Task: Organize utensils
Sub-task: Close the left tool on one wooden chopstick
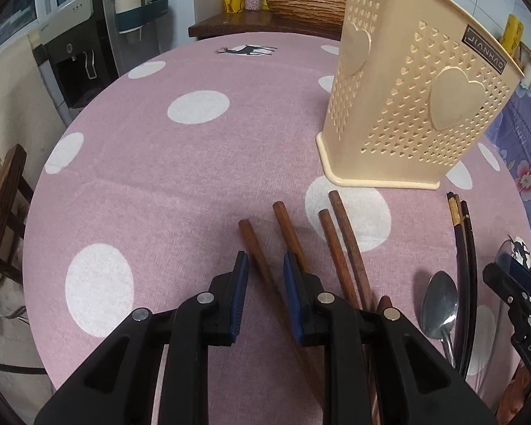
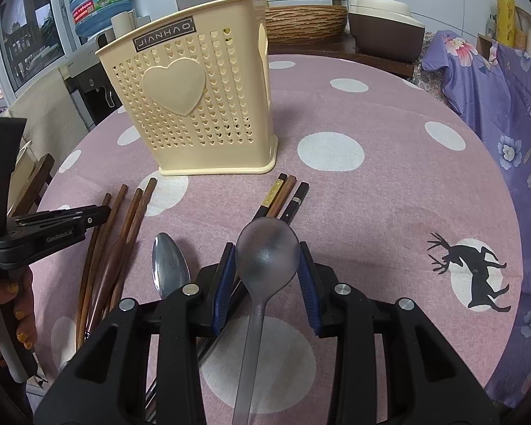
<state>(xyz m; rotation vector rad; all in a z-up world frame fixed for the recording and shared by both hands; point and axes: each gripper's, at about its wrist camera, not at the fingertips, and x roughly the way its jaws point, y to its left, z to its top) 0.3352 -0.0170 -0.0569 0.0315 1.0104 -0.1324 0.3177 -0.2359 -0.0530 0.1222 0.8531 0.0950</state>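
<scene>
A cream plastic utensil holder (image 1: 407,88) (image 2: 194,106) with heart cut-outs stands upright on the pink dotted tablecloth. Several brown wooden chopsticks (image 1: 340,241) (image 2: 131,212) lie in front of it. My left gripper (image 1: 265,265) hangs low over them, pads apart, one chopstick (image 1: 256,248) lying loose between the pads. My right gripper (image 2: 265,249) is shut on the bowl of a grey translucent spoon (image 2: 267,244), its handle running back toward the camera. A metal spoon (image 2: 170,265) (image 1: 439,301) and dark chopsticks (image 2: 286,194) (image 1: 463,248) lie beside it.
The round table (image 2: 389,194) ends close on all sides. A purple floral cloth (image 2: 506,106) hangs at the right, with a water dispenser (image 1: 78,60) and a wooden chair (image 1: 3,212) at the left. A person's hand (image 2: 10,301) holds the left gripper (image 2: 102,212).
</scene>
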